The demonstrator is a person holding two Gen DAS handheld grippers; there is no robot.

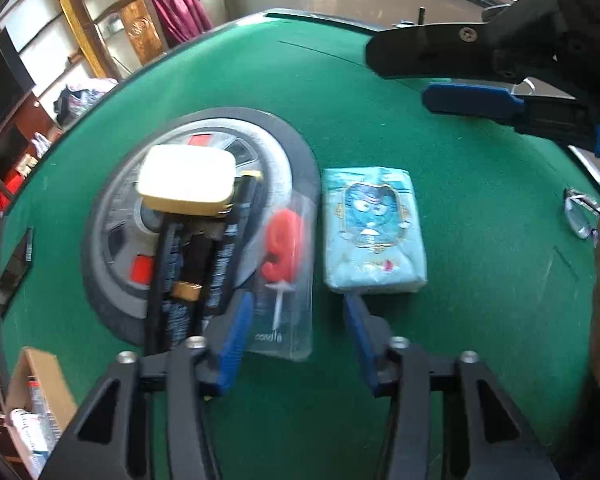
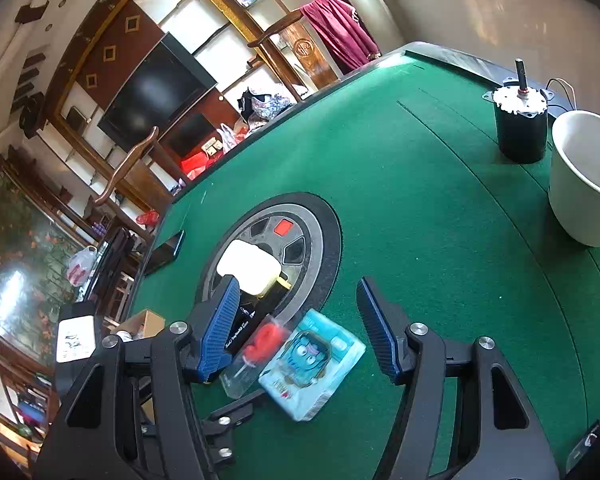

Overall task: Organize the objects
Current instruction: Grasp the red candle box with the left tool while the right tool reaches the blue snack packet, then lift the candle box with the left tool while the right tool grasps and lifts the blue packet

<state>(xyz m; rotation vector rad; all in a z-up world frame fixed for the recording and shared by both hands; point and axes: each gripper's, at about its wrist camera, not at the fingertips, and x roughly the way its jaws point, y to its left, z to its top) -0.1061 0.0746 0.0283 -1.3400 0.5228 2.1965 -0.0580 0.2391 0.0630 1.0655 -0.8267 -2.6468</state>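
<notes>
Sorting step, pick not begun. Left gripper [image 1: 298, 344] jaws spread, nothing between, over clear-wrapped red "9" candle [image 1: 286, 248], which lies on green felt counter [image 1: 380, 100] just beside pale-blue tissue pack [image 1: 374, 230]. Right gripper [image 2: 300, 324] jaws spread, empty. Next: lower, pinch candle w/o nudging pack.

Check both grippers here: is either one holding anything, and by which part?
Nothing is held. The left gripper stands open above the candle packet, pads not touching it. The right gripper is open with nothing between its fingers.
</notes>
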